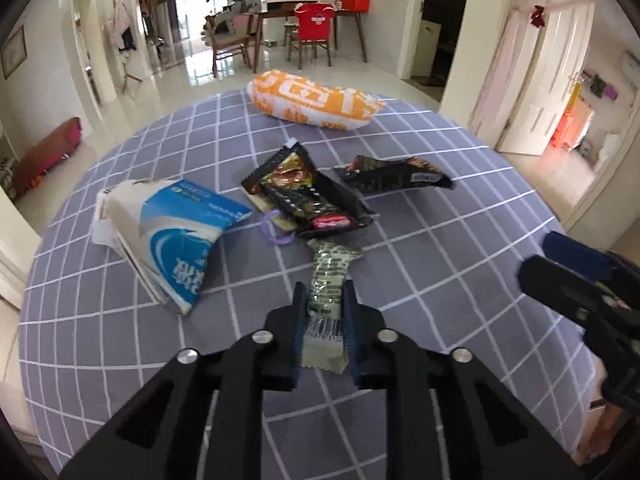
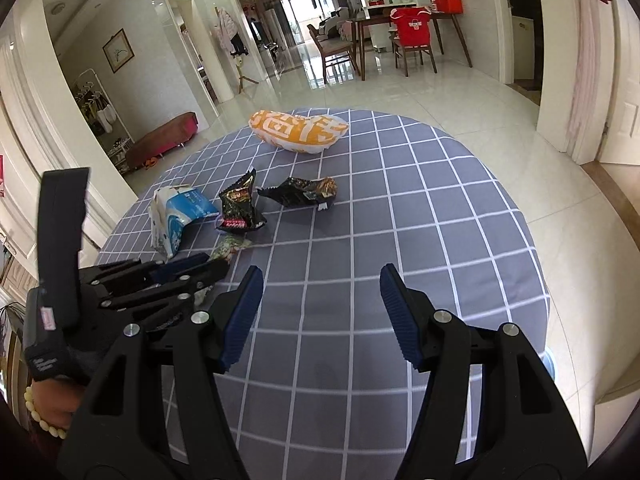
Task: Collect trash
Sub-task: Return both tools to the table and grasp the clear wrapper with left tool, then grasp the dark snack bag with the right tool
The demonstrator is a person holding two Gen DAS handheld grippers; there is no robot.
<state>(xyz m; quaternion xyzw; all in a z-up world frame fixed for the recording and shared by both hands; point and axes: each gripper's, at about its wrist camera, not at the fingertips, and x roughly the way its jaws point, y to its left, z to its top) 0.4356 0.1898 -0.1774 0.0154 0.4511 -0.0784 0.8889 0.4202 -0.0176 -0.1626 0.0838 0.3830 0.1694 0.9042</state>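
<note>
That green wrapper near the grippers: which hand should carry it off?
Left. The left gripper is already shut on the green wrapper, its pads on both sides. The right gripper hangs open over bare tablecloth, holding nothing.

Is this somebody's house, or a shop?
Most likely a home: a dining table with wooden chairs, a framed picture on the wall, and a clothes rack.

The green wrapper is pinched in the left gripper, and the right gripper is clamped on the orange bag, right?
Not quite. The left gripper does pinch the green wrapper, but the right gripper is open and empty; the right wrist view shows the orange bag lying far across the table.
</note>
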